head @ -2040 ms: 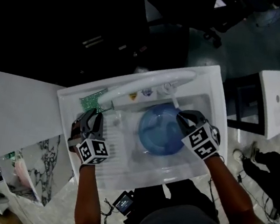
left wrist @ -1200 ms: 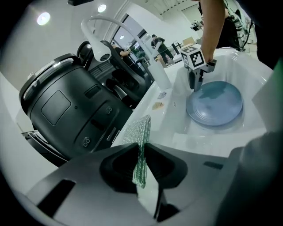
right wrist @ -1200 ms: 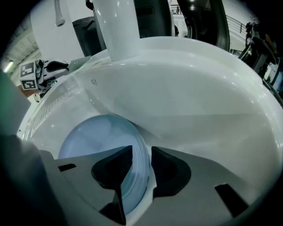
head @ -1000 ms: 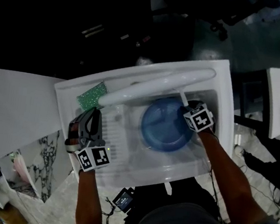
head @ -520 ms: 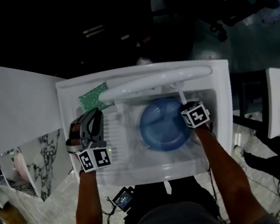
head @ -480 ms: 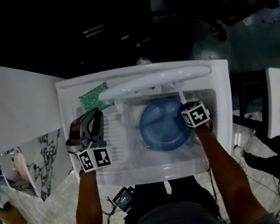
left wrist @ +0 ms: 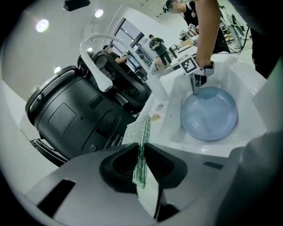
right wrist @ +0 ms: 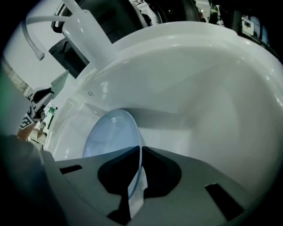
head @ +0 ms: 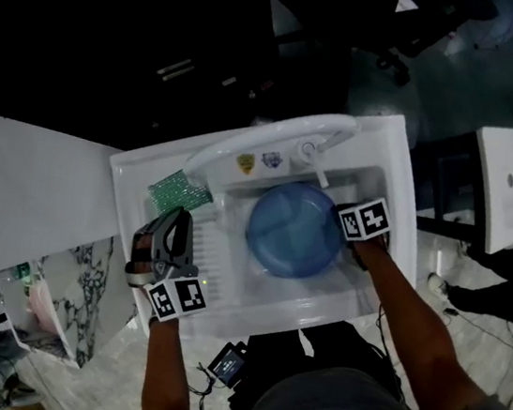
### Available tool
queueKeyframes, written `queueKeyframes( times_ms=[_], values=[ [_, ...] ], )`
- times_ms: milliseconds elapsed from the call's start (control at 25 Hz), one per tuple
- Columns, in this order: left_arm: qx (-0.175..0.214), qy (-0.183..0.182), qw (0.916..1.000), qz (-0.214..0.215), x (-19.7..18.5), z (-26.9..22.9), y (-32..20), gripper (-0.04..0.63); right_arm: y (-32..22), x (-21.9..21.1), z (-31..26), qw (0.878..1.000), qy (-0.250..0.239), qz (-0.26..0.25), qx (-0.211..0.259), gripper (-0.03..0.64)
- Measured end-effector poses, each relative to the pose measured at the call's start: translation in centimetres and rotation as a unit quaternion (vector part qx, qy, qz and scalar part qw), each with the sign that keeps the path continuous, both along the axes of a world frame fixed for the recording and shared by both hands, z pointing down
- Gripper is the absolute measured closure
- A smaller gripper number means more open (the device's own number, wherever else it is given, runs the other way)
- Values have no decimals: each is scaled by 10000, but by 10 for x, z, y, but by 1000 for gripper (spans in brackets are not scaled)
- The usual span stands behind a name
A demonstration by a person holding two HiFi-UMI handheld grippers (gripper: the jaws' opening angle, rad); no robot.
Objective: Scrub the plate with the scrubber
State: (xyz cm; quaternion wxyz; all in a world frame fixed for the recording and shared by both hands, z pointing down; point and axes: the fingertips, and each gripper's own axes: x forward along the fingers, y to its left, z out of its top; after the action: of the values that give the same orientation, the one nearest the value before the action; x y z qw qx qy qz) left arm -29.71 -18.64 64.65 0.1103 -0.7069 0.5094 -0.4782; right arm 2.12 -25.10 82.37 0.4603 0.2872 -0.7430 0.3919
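Now your right claw [right wrist: 140,151] is what has changed. A second ago it hung spread over the right-hand edge of the plate [head: 293,230]. At this moment its jaws are closing, with the plate's rim standing between them and the pads already looking to be against it on both sides. The plate itself lies where it did, in the basin of the sink [head: 406,206] below the faucet [head: 275,138], and I cannot tell that it has been lifted or tipped at all. Your left claw [left wrist: 141,149] has not altered. It is pinching the scrubber [left wrist: 142,130] by its near edge, and the green pad sticks out ahead of the jaws over the sink's back left corner, well apart from the plate. To my mind the steadying grip is nearly made and the scrubbing proper has not begun, since the pad has yet to touch the blue surface. Your next move, I judge, is to carry the scrubber across to the plate's face while the right side holds the rim firm. A thin hold on a smooth rim may slip once you press, so bear down gently at first.
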Motion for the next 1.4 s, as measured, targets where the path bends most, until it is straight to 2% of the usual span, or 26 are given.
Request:
queueKeyframes(
  times_ms=[440,680,880,1160,1400],
  values=[
    [161,4,9996,236,43,-34,17,540,11,12,-55,9987,-324,356,169,578],
    [144,145,9983,552,92,-44,24,541,18,13,-87,9969,-606,428,264,578],
    [-33,236,9954,931,145,-43,31,541,30,16,-116,9943,-883,524,272,577],
    [-523,108,9826,1780,229,-29,51,541,44,17,-152,9905,-1206,530,403,577],
    [-1022,7,9701,2200,281,-1,79,545,53,23,-182,9842,-1586,613,499,577]
  ],
)
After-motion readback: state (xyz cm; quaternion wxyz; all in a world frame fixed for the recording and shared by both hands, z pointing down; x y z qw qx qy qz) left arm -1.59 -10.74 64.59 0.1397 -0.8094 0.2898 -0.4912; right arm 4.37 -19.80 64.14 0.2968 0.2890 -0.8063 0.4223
